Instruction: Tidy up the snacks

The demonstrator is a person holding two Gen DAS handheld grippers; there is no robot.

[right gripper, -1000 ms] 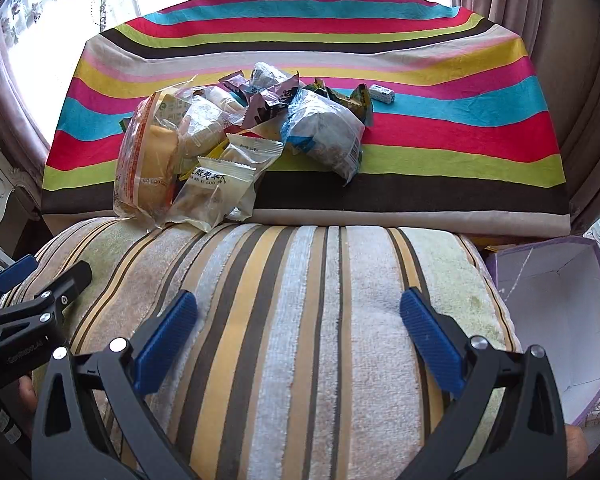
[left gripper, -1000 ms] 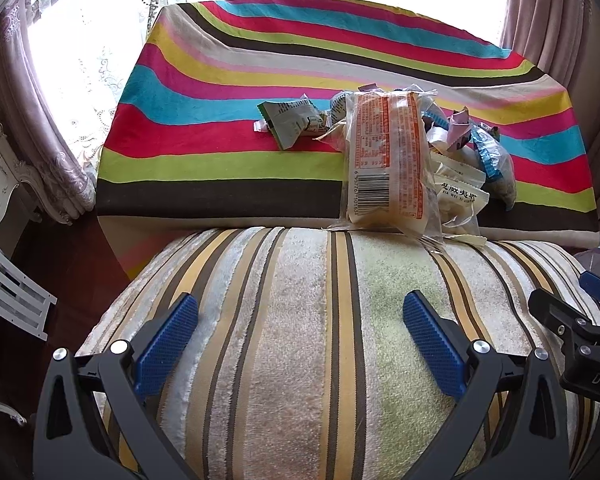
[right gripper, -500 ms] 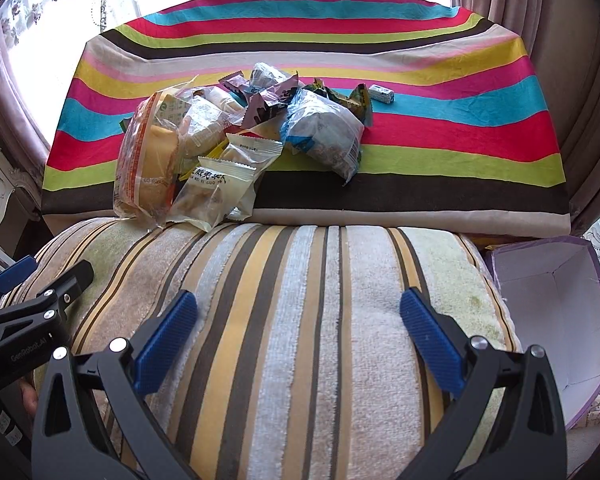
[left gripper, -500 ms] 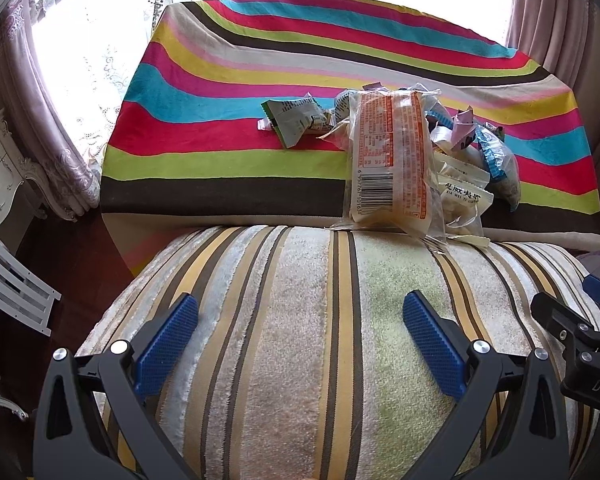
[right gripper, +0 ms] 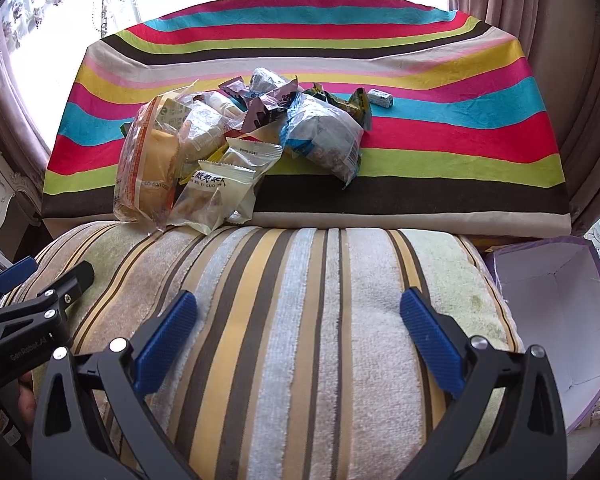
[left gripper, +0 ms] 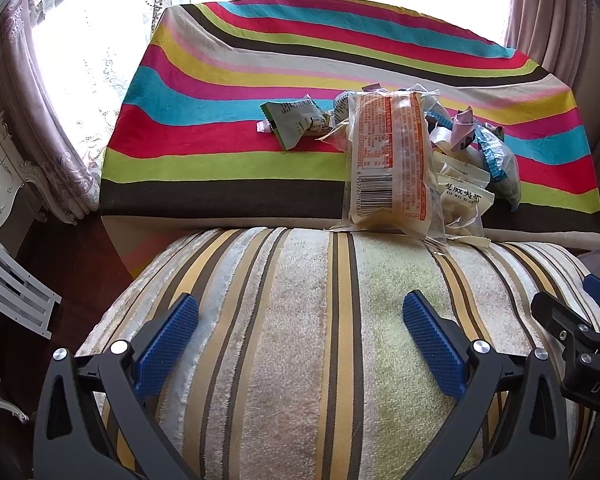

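Right wrist view takes in the whole scene: a striped cloth [right gripper: 440, 128] in bright bands covers the surface under the window, and a rounded cushion [right gripper: 300, 300] in muted beige and brown stripes fills the foreground just before it. To the right of the cushion stands an open purple box [right gripper: 556, 304] with a white inside. The snack pile [right gripper: 236, 140] sits on the left half of the cloth, its near edge touching the cushion. Its biggest piece is a long orange bread packet [left gripper: 388, 160]; beside it lie a blue-trimmed clear bag [right gripper: 324, 140], a pale printed pouch [right gripper: 208, 196], and a crumpled green wrapper [left gripper: 296, 120] just left of the heap. A tiny white packet [right gripper: 381, 98] rests apart on the right. Left gripper [left gripper: 300, 340] and right gripper [right gripper: 298, 334] both hover over the cushion, fingers spread wide, holding nothing.
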